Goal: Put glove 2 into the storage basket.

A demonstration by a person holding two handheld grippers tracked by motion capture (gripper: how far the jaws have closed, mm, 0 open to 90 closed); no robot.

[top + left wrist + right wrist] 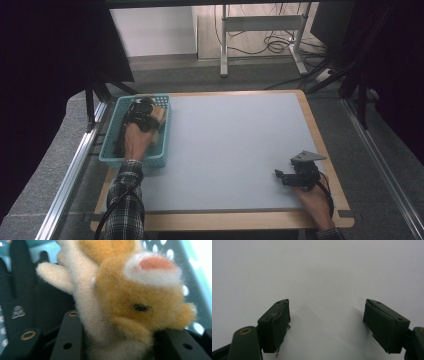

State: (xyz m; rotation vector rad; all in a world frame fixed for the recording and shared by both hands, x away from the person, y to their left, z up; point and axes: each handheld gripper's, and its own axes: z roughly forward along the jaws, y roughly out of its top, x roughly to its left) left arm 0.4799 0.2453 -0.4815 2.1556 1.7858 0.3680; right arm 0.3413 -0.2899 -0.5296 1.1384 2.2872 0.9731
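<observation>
The left gripper (pixel 145 107) is down inside the blue basket (pixel 112 145) at the far left side of the table (pixel 235 145). Its jaws are squeezed onto a soft toy (pixel 130 297). The toy is furry, orange and cream, with a pink spot and a small black eye. In the left gripper view the toy sits right between the two black jaws, and its fur bulges out over them. The basket's wall with round holes shows behind it. A black thing (pixel 17 290) with a small white mark lies in the basket too, just beside the toy.

So the grab looks done. The toy is caught, but it is not out of the basket yet. I think the lift comes next, and then a trip over to the bare table.

The right gripper (pixel 285 176) rests near the right edge of the table, well apart from the basket. Its jaws stand wide apart with nothing between them. It seems to be waiting for its turn.
</observation>
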